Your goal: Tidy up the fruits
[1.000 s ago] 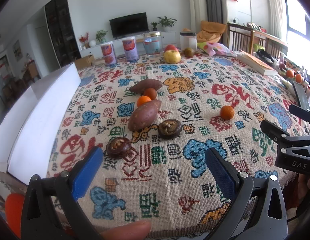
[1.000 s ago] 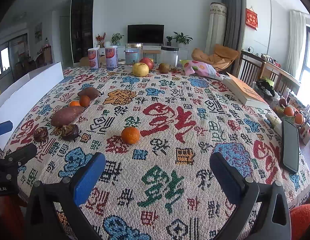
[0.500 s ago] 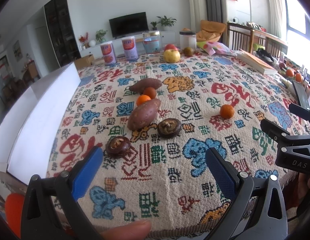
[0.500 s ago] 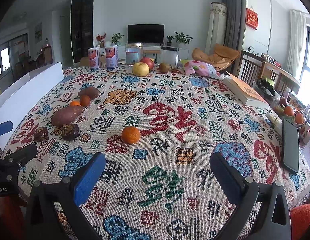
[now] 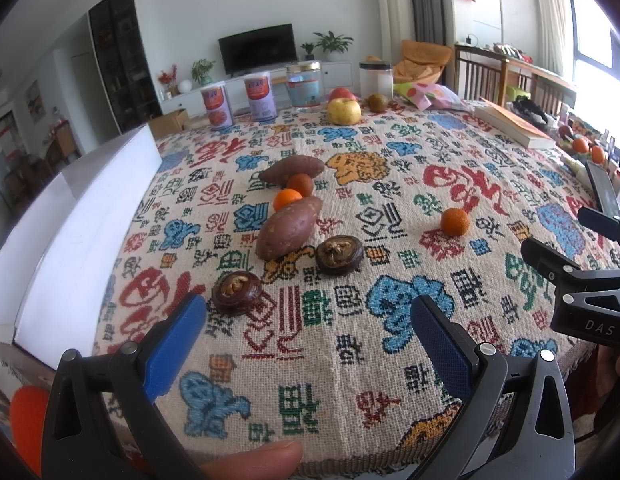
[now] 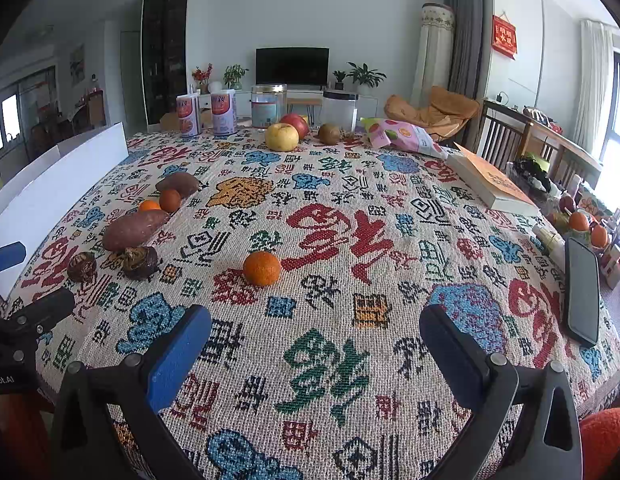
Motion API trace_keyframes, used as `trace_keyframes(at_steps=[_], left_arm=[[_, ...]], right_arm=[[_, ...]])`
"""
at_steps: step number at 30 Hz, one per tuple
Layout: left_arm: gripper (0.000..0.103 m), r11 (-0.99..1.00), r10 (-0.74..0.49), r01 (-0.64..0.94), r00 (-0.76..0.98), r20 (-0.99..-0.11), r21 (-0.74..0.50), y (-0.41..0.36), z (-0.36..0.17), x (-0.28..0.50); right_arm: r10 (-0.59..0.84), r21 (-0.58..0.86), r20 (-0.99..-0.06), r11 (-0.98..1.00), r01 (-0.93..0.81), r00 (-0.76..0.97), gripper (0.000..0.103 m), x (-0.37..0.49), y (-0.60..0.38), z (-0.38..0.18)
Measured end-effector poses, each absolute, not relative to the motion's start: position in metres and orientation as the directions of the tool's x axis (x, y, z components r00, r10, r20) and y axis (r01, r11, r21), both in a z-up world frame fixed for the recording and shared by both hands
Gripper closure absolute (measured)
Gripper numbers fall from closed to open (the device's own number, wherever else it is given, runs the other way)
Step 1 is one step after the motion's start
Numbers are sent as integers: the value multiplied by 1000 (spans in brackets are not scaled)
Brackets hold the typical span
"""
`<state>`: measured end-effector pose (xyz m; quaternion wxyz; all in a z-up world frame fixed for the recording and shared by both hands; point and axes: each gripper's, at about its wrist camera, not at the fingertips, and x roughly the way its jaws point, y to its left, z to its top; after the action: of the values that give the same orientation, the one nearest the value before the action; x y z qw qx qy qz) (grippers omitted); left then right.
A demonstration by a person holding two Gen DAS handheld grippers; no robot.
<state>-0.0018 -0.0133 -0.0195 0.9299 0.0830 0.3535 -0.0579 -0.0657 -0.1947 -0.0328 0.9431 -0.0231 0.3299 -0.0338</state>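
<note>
Fruits lie on a patterned tablecloth (image 5: 350, 340). Two dark dried fruits (image 5: 237, 288) (image 5: 339, 255), two sweet potatoes (image 5: 288, 227) (image 5: 292, 170) and two small oranges (image 5: 287, 199) (image 5: 300, 184) cluster at centre-left. A lone orange (image 5: 454, 221) (image 6: 262, 268) lies to the right. A yellow apple (image 6: 281, 137), a red apple (image 6: 296, 123) and a kiwi (image 6: 329, 134) sit at the far edge. My left gripper (image 5: 308, 322) is open and empty above the near edge, just short of the nearest dried fruit. My right gripper (image 6: 315, 334) is open and empty, short of the lone orange.
A white box (image 5: 78, 216) stands along the table's left side. Cans and jars (image 6: 222, 114) line the far edge, with a snack bag (image 6: 402, 138). A book (image 6: 492, 184) and a phone (image 6: 582, 296) lie at the right. More oranges (image 6: 588, 228) sit off the right edge.
</note>
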Motion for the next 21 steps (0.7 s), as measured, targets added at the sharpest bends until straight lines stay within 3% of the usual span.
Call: trace_keyframes(at_steps=[21], left_arm=[[1,980,-49,167,740,-671,111,-13,-22,-1]], right_arm=[[-77,-61,-633,997,50,770,0,-64,-195,-37]])
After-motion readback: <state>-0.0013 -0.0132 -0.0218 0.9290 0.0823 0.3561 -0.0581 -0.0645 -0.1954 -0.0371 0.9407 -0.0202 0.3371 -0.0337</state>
